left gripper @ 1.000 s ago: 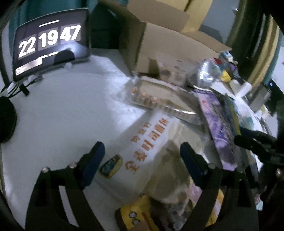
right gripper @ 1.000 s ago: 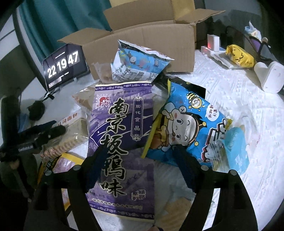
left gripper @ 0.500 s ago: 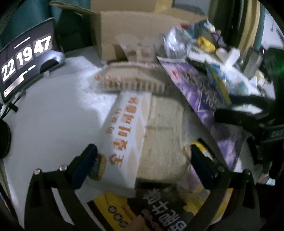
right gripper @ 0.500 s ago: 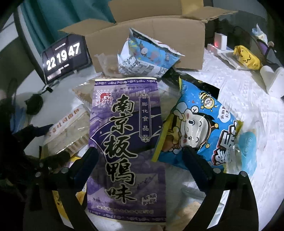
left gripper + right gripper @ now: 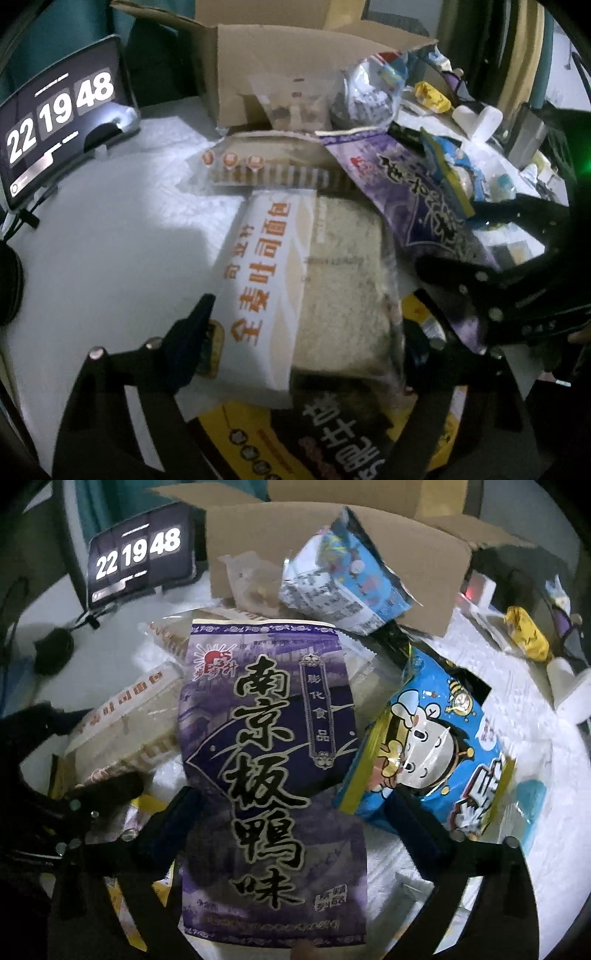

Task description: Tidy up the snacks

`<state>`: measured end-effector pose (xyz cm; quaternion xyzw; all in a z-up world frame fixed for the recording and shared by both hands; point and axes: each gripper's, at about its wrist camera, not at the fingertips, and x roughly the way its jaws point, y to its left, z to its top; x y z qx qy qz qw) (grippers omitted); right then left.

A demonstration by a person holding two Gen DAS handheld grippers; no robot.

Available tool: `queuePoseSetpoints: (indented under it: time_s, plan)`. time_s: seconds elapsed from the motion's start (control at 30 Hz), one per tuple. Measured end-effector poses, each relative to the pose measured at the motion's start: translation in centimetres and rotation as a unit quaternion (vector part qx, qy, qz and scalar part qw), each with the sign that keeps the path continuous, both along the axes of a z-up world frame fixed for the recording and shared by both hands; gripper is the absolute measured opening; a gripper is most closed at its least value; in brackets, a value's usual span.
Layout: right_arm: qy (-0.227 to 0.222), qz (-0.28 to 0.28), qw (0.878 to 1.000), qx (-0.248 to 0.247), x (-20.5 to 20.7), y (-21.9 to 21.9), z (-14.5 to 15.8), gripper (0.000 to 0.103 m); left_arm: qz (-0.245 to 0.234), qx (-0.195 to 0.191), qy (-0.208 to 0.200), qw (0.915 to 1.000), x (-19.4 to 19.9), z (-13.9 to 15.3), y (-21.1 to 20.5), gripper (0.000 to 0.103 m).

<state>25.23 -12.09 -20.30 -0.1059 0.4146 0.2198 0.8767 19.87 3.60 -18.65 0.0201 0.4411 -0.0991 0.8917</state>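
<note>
Between right claw (image 5: 295, 812) fingers: purple snack bag (image 5: 269, 760).

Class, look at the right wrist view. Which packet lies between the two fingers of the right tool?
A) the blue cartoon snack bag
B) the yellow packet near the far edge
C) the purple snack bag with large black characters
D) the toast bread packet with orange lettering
C: the purple snack bag runs lengthwise between the fingers of the right tool, while the blue cartoon bag lies off to its right side.
</note>
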Motion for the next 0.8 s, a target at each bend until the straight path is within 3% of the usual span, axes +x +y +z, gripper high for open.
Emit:
queuePoseSetpoints:
  time_s: [0.1, 0.17, 0.27, 0.53, 0.8]
  plan:
    - [-0.005, 0.003, 1.0, 0.005, -0.1, -0.1, 0.3, 0.081, 0.012, -0.011, -0.011, 0.9998, -0.3, 0.3, 0.3, 0.083]
    - [-0.012, 0.004, 1.0, 0.006, -0.3, -0.1, 0.6, 0.061, 0.015, -0.014, -0.018, 0.9996, -0.8, 0.6, 0.9, 0.083]
    - [-0.02, 0.004, 1.0, 0.023, -0.4, -0.4, 1.7, 0.047, 0.028, -0.027, -0.032, 0.9988, -1.4, 1.5, 1.7, 0.083]
    - [-0.011, 0.033, 0.991, 0.129, -0.8, -1.9, 5.1, 0.045, 0.058, -0.039, -0.069, 0.9952, -2.5, 4.3, 3.5, 0.083]
    - [-0.011, 0.057, 0.982, 0.178, -0.4, -2.8, 7.5, 0.048, 0.069, -0.044, -0.092, 0.9923, -2.6, 6.2, 3.7, 0.083]
